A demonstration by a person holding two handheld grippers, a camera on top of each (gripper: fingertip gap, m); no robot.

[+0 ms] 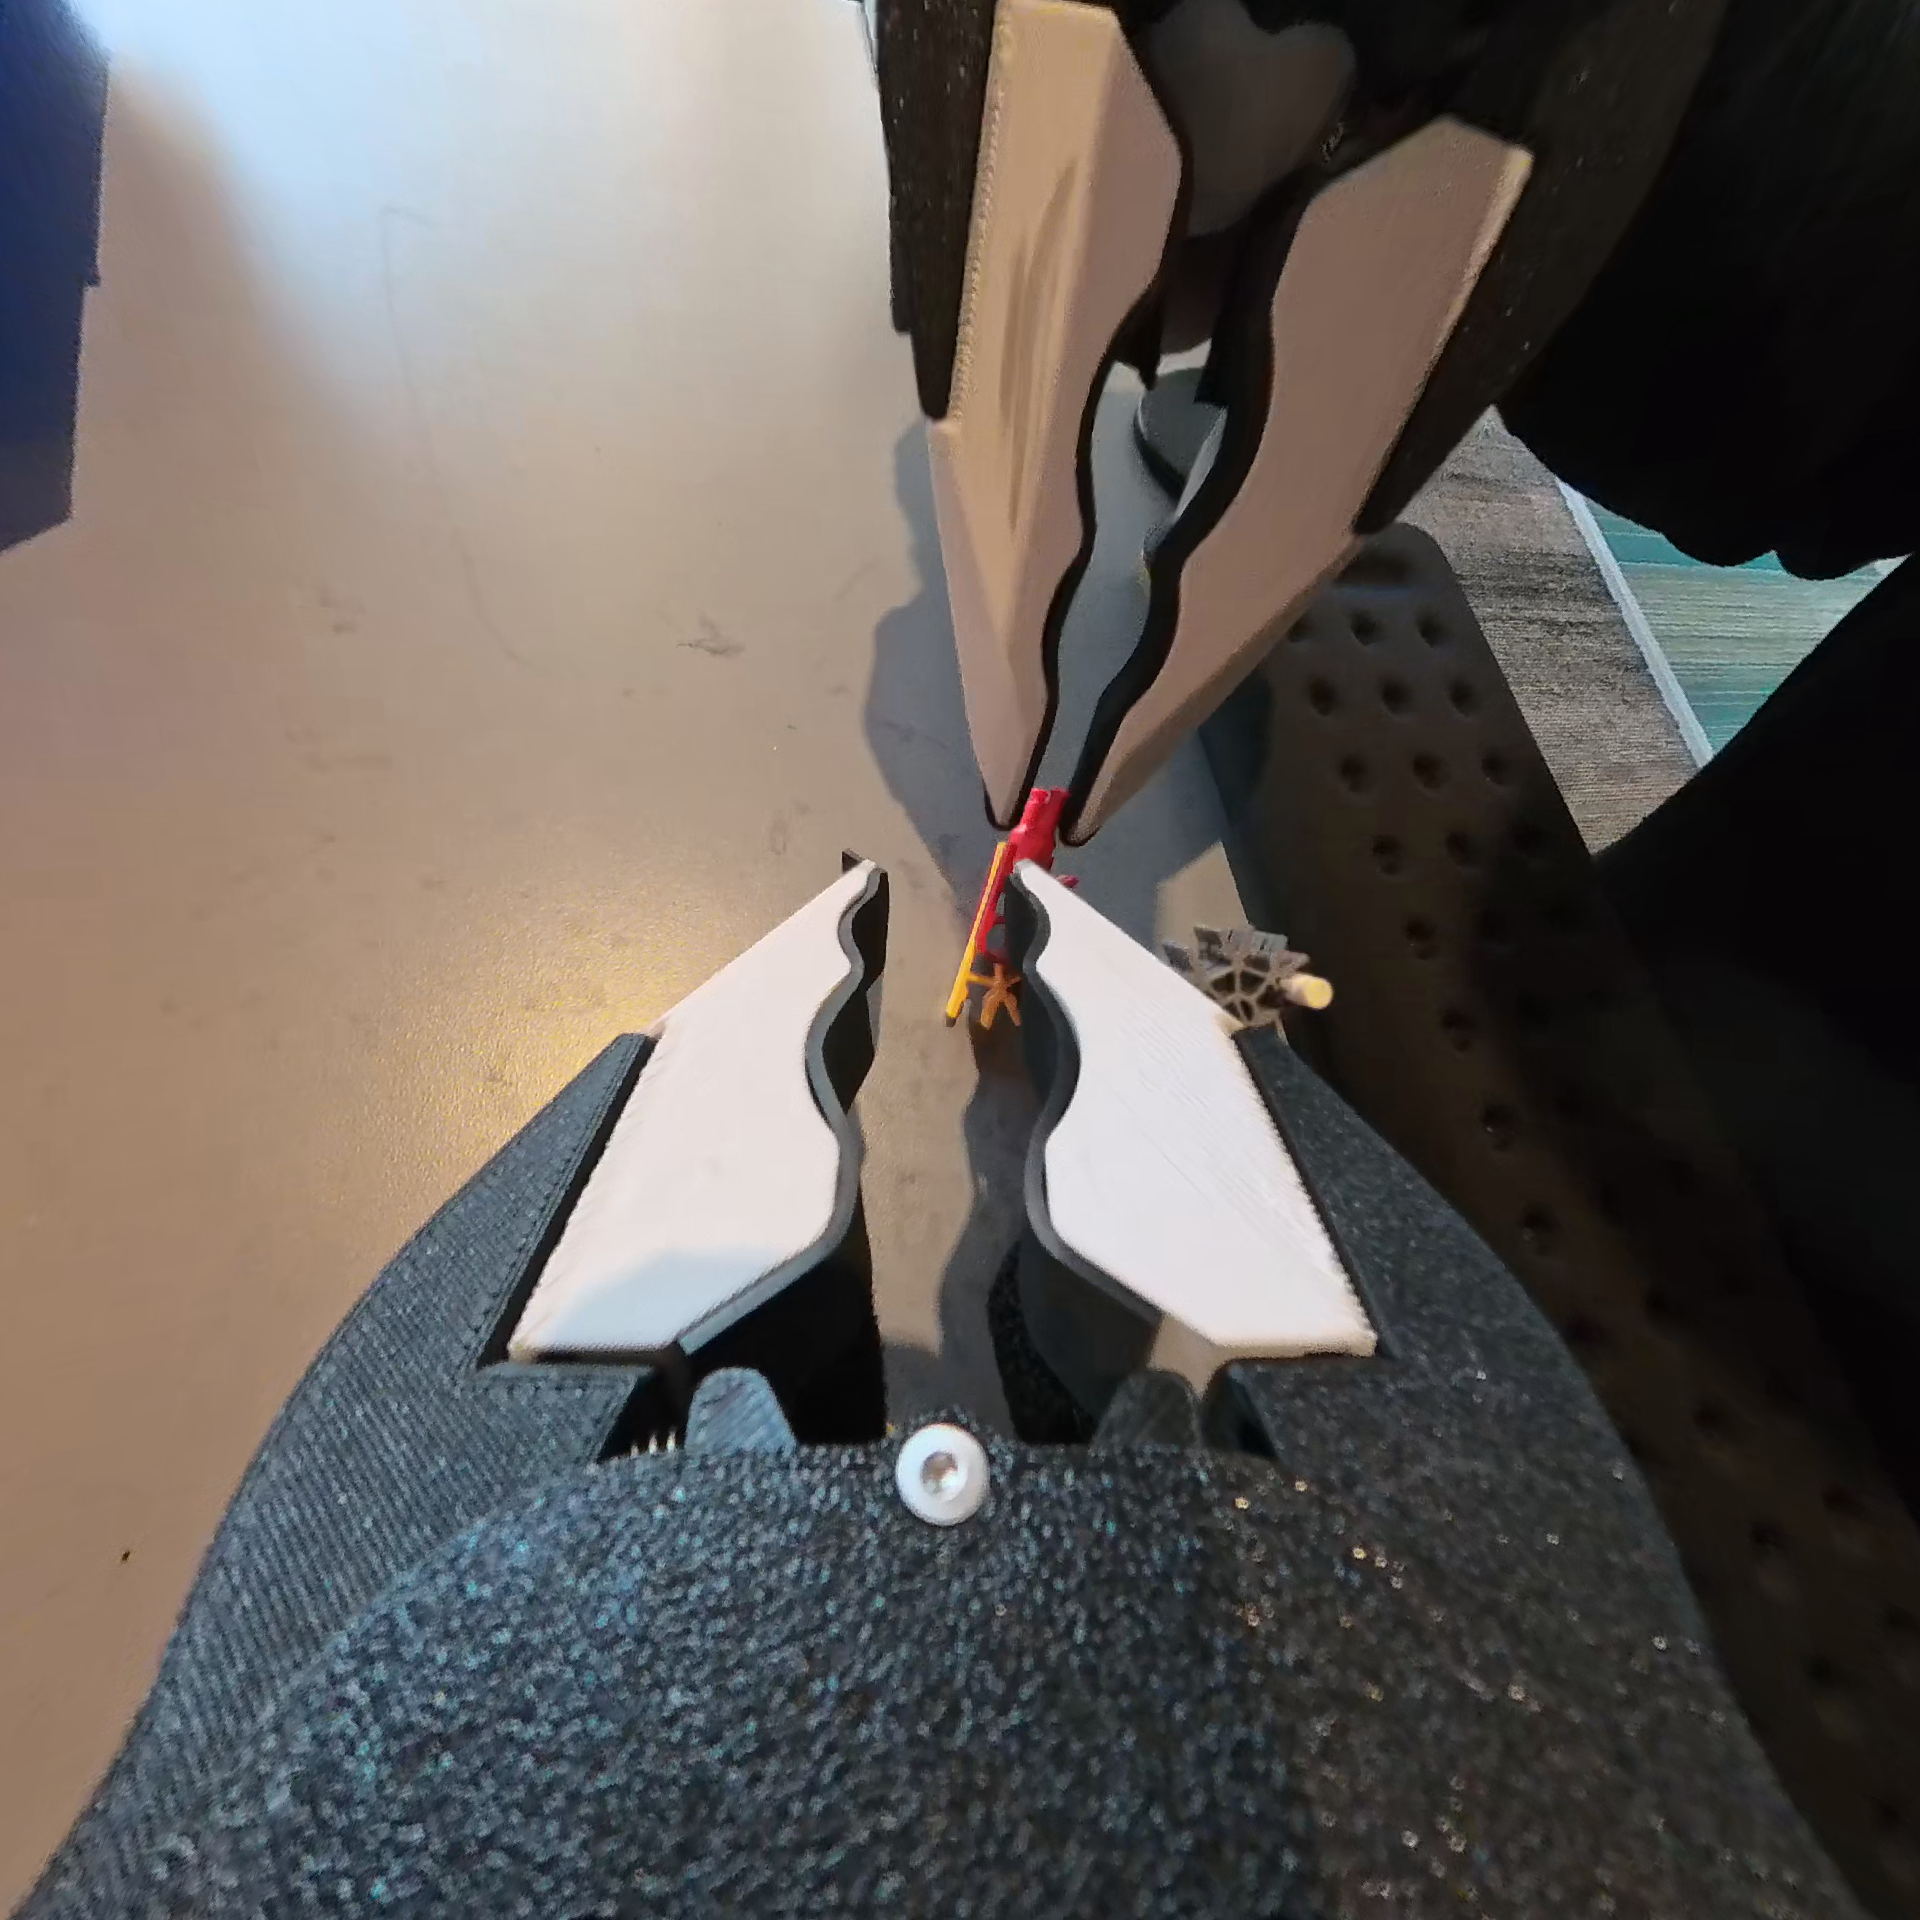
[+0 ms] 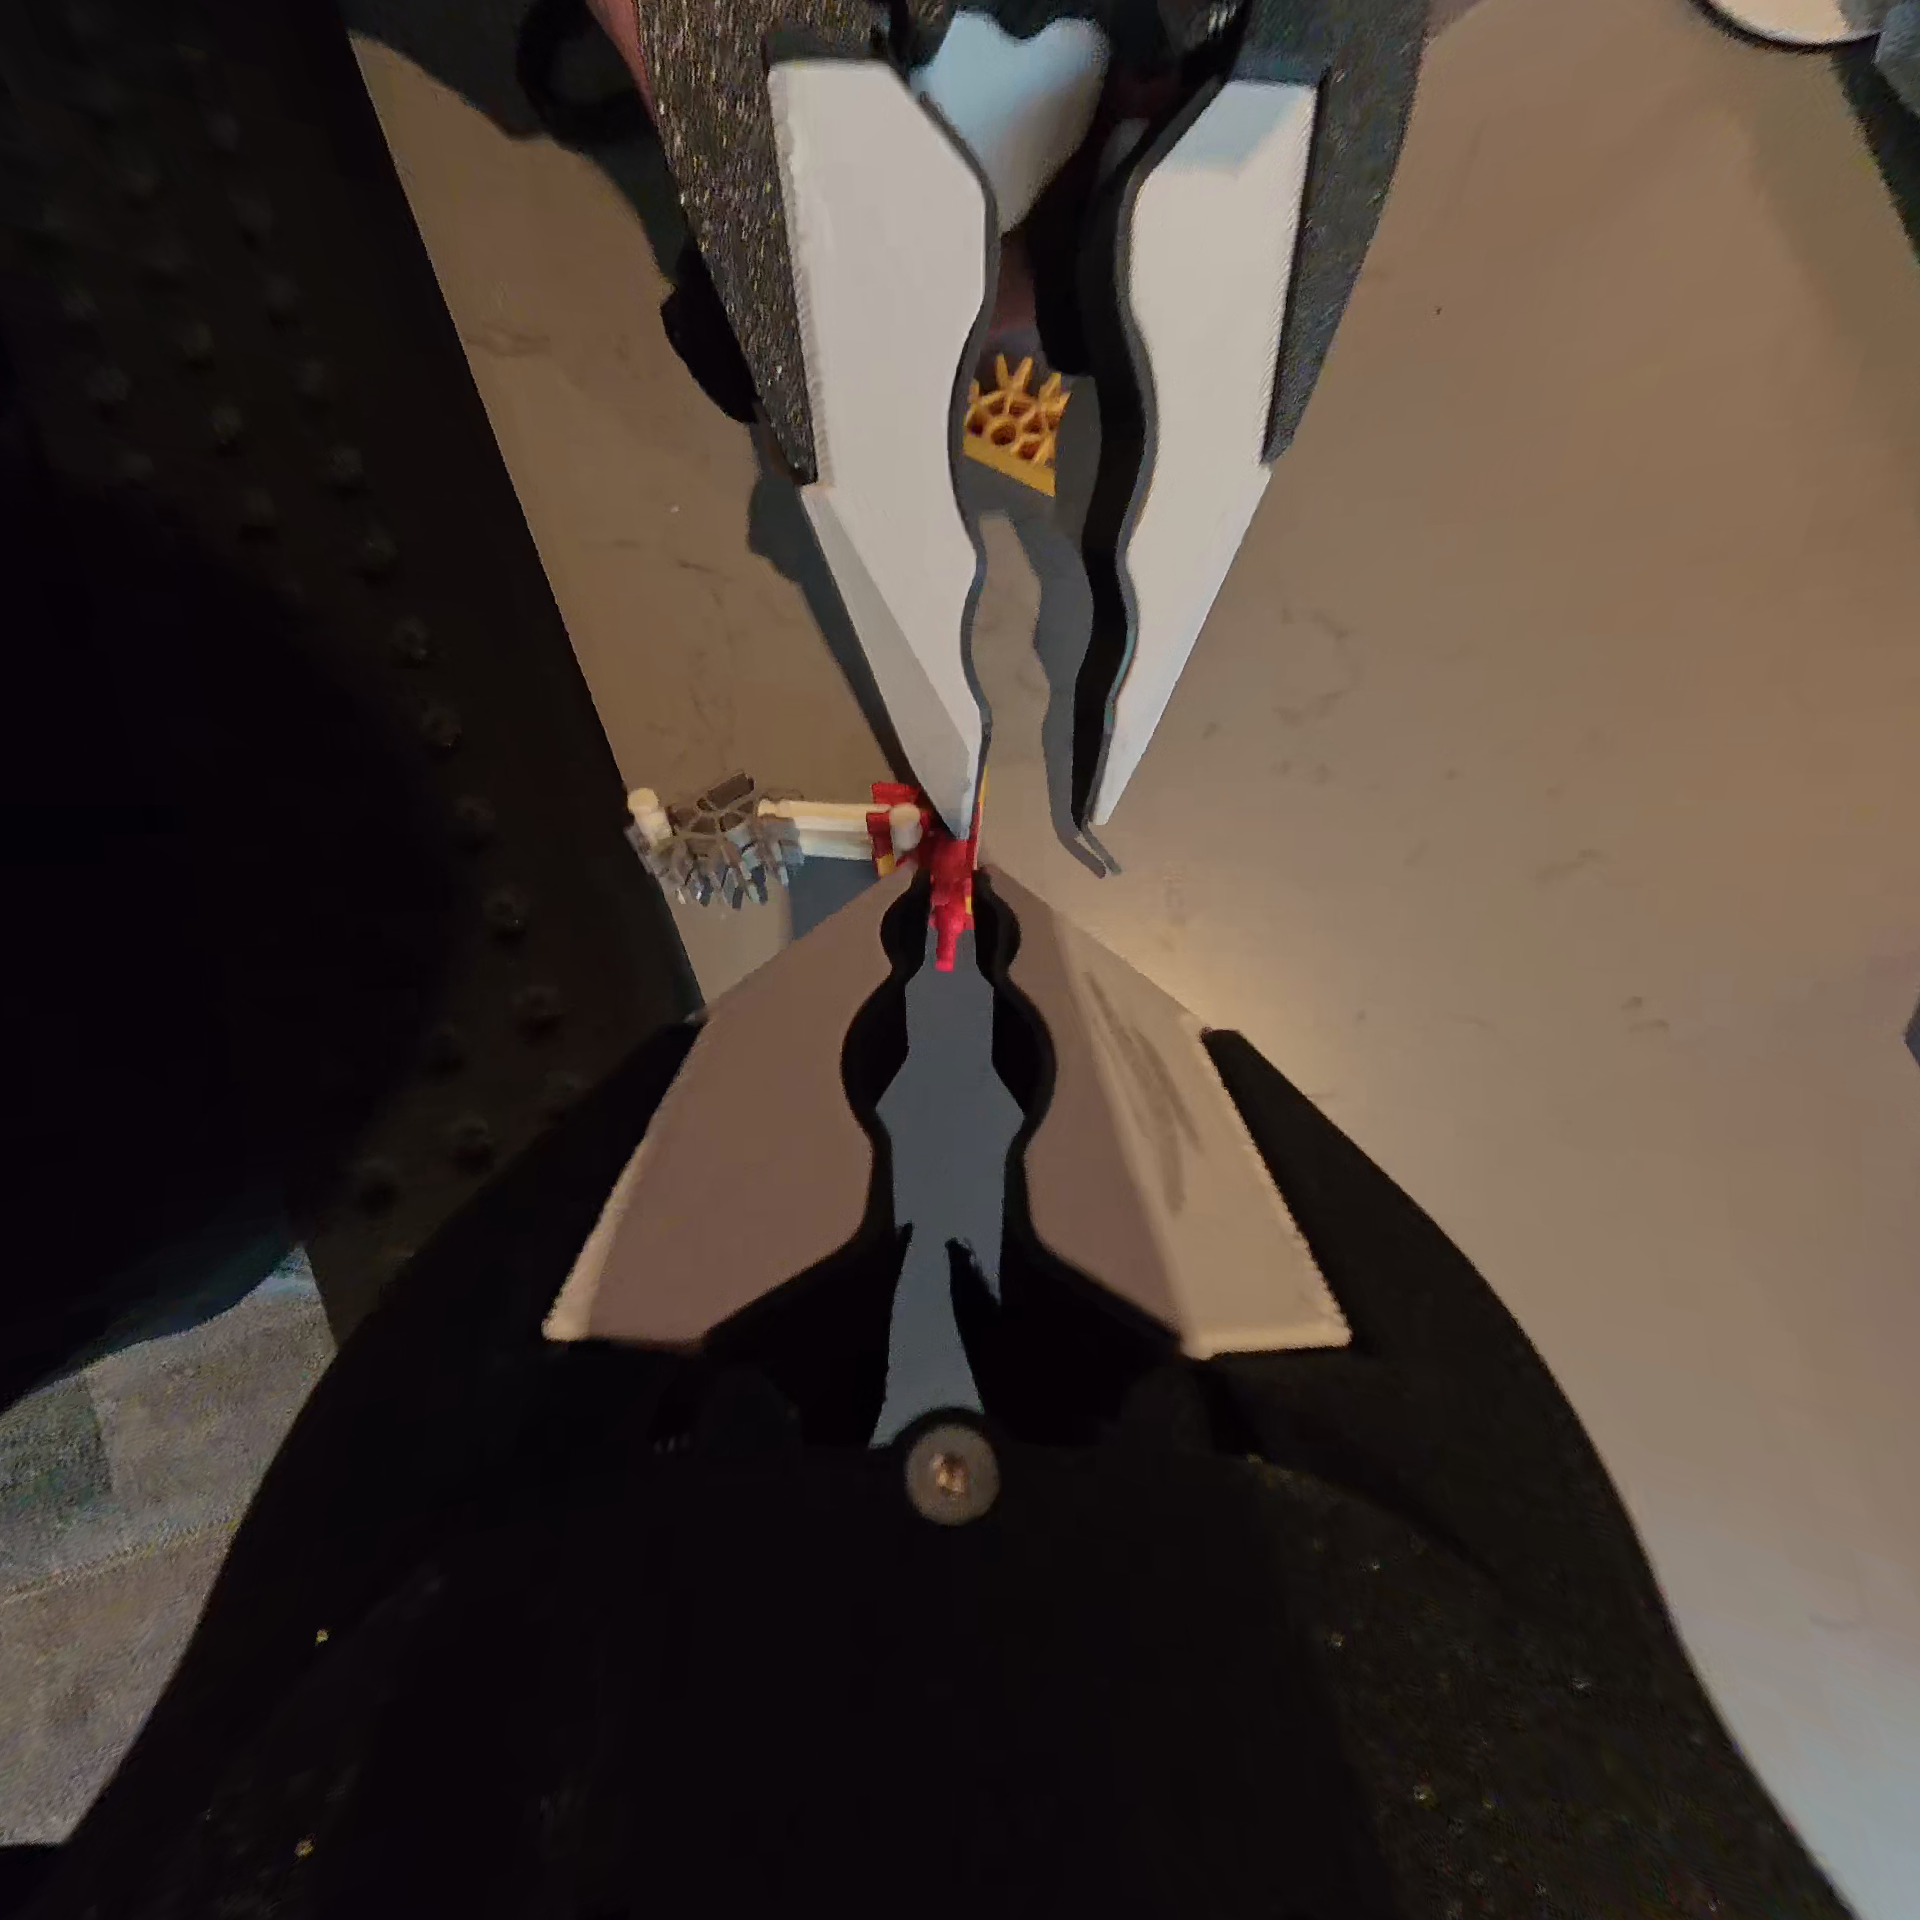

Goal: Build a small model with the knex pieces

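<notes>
Left wrist view: daylight is washing the table pale at the upper left, glare fading toward a warm tan lower down. My left gripper is catching bright light; my right gripper is casting a soft shadow beneath itself. Right wrist view: my right gripper's body is sinking into near-black, and the perforated chair is going dim. Wide-angle bending is curving both edges; nearby parts are blurring.
</notes>
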